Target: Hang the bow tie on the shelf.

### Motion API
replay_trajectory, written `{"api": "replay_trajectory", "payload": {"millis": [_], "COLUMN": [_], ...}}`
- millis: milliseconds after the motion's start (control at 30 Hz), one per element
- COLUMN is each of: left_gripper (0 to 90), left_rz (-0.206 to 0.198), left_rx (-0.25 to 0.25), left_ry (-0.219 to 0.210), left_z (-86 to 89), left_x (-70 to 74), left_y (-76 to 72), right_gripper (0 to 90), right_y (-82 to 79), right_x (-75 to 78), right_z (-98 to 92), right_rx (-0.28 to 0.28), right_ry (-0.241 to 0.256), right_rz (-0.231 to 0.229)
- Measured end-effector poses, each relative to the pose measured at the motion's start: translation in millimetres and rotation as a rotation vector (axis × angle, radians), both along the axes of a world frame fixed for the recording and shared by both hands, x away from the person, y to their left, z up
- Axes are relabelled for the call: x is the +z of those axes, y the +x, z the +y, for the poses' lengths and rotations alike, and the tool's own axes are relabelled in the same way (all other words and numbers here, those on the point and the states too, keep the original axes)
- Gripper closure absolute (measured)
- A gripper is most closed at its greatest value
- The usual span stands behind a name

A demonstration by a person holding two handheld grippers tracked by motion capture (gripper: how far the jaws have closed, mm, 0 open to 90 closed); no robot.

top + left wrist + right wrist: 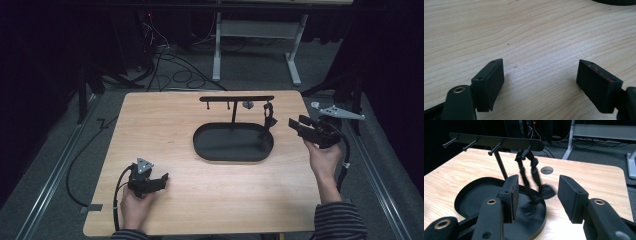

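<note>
Grey carpet floor [60, 165] surrounds the wooden table [165, 125]. Beyond the right gripper [300, 126], black cables [175, 70] tangle beside a white desk frame [255, 30]; farther back is darkness.

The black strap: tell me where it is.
In the high view, the black strap hangs from the right end peg of the stand, dangling over the oval tray, just left of the right tongs.

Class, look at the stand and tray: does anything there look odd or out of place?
Yes. The black strap hangs from the end peg of the stand, but its lower end trails onto the tray's rim instead of hanging free. The other pegs are bare.
</note>
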State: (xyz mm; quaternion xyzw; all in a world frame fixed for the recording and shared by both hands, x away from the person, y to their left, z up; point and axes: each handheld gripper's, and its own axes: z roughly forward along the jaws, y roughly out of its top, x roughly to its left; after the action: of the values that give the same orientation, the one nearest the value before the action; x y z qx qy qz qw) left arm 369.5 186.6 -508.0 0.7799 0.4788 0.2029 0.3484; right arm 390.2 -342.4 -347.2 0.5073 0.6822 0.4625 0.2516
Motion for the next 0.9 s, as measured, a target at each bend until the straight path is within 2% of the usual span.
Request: {"api": "replay_trajectory", "payload": {"millis": [233, 267, 333, 733, 900], "left_gripper": [22.6, 22.6, 22.6, 22.6, 22.6], "left_rz": [0.000, 0.000, 0.000, 0.000, 0.000], "left_rx": [0.000, 0.000, 0.000, 0.000, 0.000], "left_ry": [0.000, 0.000, 0.000, 0.000, 0.000], "left_z": [0.0, 0.0, 0.0, 0.0, 0.0], "left_x": [0.0, 0.0, 0.0, 0.0, 0.0], "left_y": [0.0, 0.0, 0.0, 0.0, 0.0], "right_gripper": [50.6, 50.6, 50.5, 50.8, 51.4], "right_y": [-12.1, -16.0, -17.2, -32.1, -37.3], "right_x": [-1.1, -1.3, -1.7, -13.5, -21.0], "right_z": [-3.2, -2.6, -2.6, -9.5, -10.5], "right_rx": [-0.003, -0.013, -0.013, -0.015, -0.014], "right_ry": [-0.001, -0.028, -0.034, -0.010, -0.015], "right_rz": [-0.012, -0.020, -0.021, -0.020, -0.003]}}
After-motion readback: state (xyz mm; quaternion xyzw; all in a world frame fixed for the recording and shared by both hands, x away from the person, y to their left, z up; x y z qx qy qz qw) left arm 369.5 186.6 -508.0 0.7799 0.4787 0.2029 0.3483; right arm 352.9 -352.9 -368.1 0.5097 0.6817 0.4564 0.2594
